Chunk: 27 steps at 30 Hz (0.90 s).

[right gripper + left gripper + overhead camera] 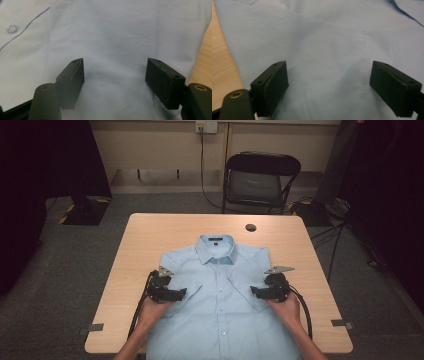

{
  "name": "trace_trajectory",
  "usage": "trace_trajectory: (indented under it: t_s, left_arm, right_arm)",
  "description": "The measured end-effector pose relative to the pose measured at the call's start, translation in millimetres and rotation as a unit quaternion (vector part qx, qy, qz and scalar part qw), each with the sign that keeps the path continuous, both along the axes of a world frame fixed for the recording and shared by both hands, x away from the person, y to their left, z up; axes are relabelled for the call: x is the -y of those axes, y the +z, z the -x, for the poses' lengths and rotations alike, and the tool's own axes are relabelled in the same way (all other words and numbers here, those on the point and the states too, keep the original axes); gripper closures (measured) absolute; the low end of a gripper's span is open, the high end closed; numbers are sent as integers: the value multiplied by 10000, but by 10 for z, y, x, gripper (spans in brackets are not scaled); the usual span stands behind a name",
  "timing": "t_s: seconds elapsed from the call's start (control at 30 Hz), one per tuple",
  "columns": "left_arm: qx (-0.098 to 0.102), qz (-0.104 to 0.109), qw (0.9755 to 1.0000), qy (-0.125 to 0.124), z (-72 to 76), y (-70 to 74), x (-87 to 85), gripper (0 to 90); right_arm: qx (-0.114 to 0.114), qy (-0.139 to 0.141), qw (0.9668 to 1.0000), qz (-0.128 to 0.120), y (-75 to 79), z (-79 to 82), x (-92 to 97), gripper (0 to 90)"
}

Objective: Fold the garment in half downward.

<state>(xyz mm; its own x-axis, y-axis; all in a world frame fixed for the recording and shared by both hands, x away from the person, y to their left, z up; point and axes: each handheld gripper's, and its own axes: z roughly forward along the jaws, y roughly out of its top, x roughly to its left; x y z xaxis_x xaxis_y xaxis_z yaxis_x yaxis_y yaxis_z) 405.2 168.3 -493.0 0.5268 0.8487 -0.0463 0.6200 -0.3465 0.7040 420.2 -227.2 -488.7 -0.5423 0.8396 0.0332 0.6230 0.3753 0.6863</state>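
So there's a light blue shirt [220, 295] laid flat, front side up and buttoned, in the middle of the wooden table [150, 227]. Its long axis runs straight away from the person: the collar [216, 248] points toward the far edge, where the folding chair [259, 180] stands, and the hem hangs toward the near edge. The button line goes right down the centre. The left gripper [181, 294] sits over the shirt's left side around the sleeve area, and the right gripper [254, 291] mirrors it on the other side, both pointing inward at each other. In the left gripper view the jaws stand wide apart with just smooth fabric [327, 50] between them, nothing pinched. Same deal in the right gripper view: jaws apart, cloth [115, 45] lying loose between, a button [11, 28] off to the side. A small dark disc [250, 227] sits on the table just past the collar.
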Motion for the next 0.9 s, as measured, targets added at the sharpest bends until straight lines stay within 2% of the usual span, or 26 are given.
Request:
trace_trajectory:
  t_s: [0.07, 0.1, 0.13, 0.23, 0.3, 0.47, 0.6, 0.7, 0.9]
  left_arm:
    - [37, -82, 9999, -89, 51, -4, 14, 154]
    - [133, -194, 9996, -146, 91, -15, 30, 160]
    - [166, -138, 9997, -122, 125, -24, 29, 160]
    - [144, -157, 9997, -89, 182, -20, 35, 163]
    - [145, -164, 9997, -115, 225, -20, 30, 163]
    - [101, -165, 9997, -153, 369, -14, 27, 157]
    - [32, -205, 9997, -140, 454, -1, 35, 154]
    - [-40, -251, 9995, -181, 485, 13, 27, 152]
    - [-170, -333, 9993, 65, 482, 5, 10, 57]
  right_arm:
    - [117, 65, 9997, 185, -10, 32, -26, 307]
    - [127, 62, 9998, 149, -17, 48, -27, 302]
    - [162, 57, 9998, 136, -24, 67, -23, 302]
    - [262, 34, 9996, 70, -45, 131, -7, 302]
    - [244, 14, 9997, 87, -41, 173, -14, 302]
    - [190, 214, 9995, 92, -33, 298, 4, 292]
    - [257, 226, 9994, 56, -46, 371, 8, 292]
    - [169, 319, 9993, 114, -28, 411, 1, 284]
    - [141, 431, 9989, 119, -27, 469, -21, 262]
